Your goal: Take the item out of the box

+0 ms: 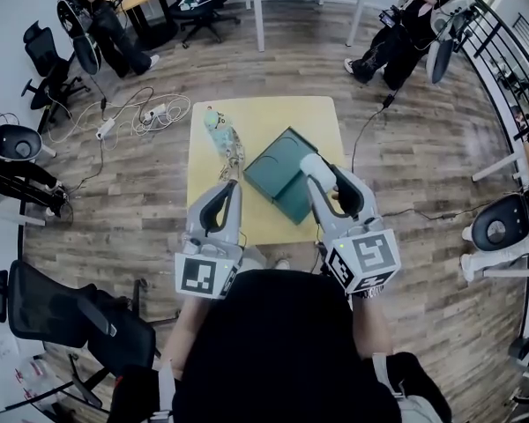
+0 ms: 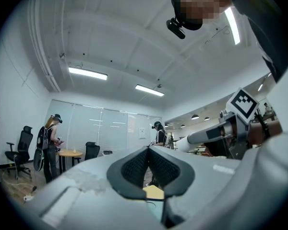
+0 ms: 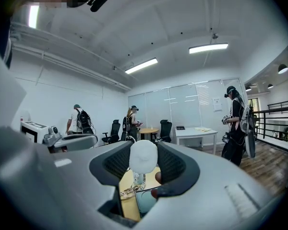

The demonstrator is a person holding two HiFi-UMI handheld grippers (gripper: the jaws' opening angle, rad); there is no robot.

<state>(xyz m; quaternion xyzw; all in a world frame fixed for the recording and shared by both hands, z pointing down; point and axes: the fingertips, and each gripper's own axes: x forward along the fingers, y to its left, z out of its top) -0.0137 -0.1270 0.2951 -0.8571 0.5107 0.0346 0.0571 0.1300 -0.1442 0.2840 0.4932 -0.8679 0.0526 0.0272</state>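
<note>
Right claw (image 3: 143,151) grasping a smooth white egg-shaped item (image 3: 143,159), long axis upright between its dark textured pads (image 3: 120,166), flat dark-green box (image 1: 282,179) just beneath on the yellow worktop (image 1: 273,117), left claw (image 2: 149,150) clenched empty, pale chained trinket (image 1: 225,144) just ahead of it

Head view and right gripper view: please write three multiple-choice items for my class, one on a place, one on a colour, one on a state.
1. The green box lies: A on the floor; B on the table; C on a chair.
2. The table is: A yellow; B red; C black.
3. Between the right gripper jaws: A nothing; B the green box; C a white rounded object.
Answers: B, the head view shows it on the tabletop; A, its top is plainly yellow; C, the right gripper view shows it filling the gap.
</note>
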